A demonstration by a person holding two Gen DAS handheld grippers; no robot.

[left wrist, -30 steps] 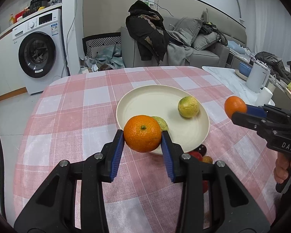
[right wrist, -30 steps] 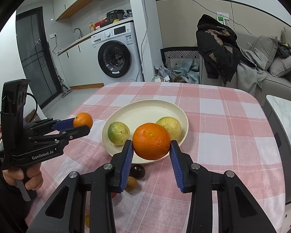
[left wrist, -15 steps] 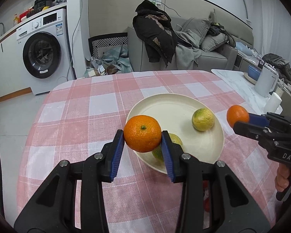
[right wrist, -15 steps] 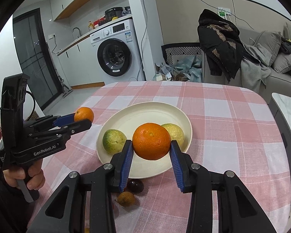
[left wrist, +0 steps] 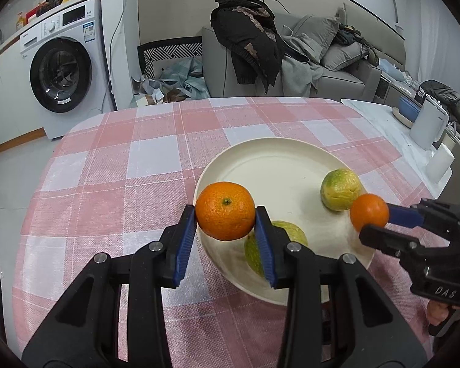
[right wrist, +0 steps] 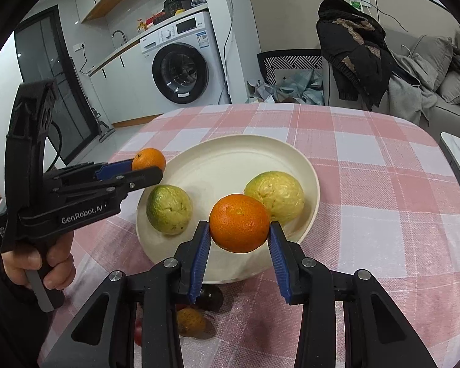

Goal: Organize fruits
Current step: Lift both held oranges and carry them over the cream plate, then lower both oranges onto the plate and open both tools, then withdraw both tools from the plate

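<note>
Each gripper, left gripper and right gripper, clenches an orange above the plate; lower both oranges onto bare plate clear of the guavas ahead, then release.

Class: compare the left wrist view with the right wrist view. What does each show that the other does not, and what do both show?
Left wrist only: a white appliance on a side counter.

Right wrist only: small dark fruits on the cloth below the plate, and a hand gripping the left gripper.

Both: the plate with two green fruits, and an orange in each gripper's jaws.
</note>
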